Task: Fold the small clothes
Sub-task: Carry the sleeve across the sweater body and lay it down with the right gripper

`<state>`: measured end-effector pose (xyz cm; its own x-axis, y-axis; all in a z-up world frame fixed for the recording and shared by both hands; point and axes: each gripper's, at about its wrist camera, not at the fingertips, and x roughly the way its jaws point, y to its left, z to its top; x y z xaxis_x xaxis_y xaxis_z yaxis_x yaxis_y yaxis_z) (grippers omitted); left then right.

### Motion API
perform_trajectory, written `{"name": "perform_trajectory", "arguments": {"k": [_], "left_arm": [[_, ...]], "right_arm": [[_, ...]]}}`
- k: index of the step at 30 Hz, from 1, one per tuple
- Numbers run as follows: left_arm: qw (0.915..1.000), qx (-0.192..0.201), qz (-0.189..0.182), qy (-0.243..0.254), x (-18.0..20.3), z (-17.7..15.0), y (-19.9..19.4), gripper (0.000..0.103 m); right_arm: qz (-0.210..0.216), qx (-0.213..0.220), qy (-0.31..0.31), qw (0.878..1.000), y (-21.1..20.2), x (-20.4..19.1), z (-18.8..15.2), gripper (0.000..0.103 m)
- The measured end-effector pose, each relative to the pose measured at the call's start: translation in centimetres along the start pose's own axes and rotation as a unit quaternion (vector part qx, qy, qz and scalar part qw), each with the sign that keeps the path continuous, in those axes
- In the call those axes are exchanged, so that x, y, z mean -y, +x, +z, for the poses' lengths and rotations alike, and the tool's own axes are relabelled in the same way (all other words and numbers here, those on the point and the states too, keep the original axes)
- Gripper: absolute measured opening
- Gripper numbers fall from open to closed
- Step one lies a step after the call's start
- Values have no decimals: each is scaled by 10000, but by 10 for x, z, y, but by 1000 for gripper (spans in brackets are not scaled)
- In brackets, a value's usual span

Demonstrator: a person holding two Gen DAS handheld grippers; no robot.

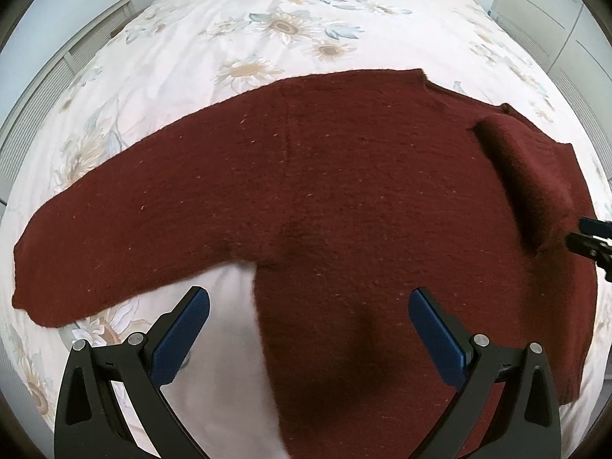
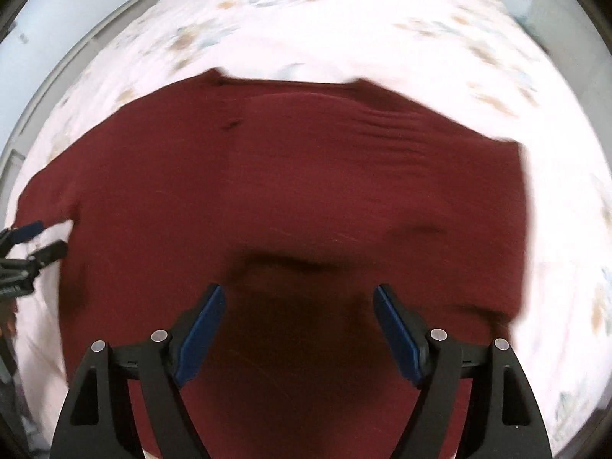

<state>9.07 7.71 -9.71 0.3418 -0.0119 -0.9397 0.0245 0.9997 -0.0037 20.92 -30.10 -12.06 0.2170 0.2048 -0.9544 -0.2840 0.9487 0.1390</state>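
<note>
A dark red knitted sweater (image 1: pixel 344 191) lies flat on the bed, one sleeve (image 1: pixel 95 237) stretched out to the left. Its other sleeve (image 1: pixel 535 176) lies folded over the body at the right. My left gripper (image 1: pixel 309 306) hangs open just above the sweater's lower left edge, nothing between its blue pads. In the blurred right wrist view the sweater (image 2: pixel 306 176) fills the middle, and my right gripper (image 2: pixel 299 300) stands open over its body with nothing held. The right gripper's tips (image 1: pixel 591 237) peek in at the far right of the left wrist view.
A white bedspread with a sunflower print (image 1: pixel 287 26) covers the bed around the sweater. White cabinets (image 1: pixel 554 19) stand at the right, a radiator-like panel (image 1: pixel 76 57) at the left. The left gripper (image 2: pixel 34 241) shows at the left edge of the right wrist view.
</note>
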Motion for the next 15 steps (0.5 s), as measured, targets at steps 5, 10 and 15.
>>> {"name": "perform_trajectory", "arguments": {"k": [5,10,15], "left_arm": [[9998,7,-5,194,17,0,0,102],[9994,16,9,334,33,3,0,102],[9978,-20,136,643,59,11,2,102]], "right_arm": [[-671,140,753,9948,-14,80,-25,81],[-910,226,1134,9891,-8,133,-37,81],[-948,144,1038,9900,17,148,-37,80]]}}
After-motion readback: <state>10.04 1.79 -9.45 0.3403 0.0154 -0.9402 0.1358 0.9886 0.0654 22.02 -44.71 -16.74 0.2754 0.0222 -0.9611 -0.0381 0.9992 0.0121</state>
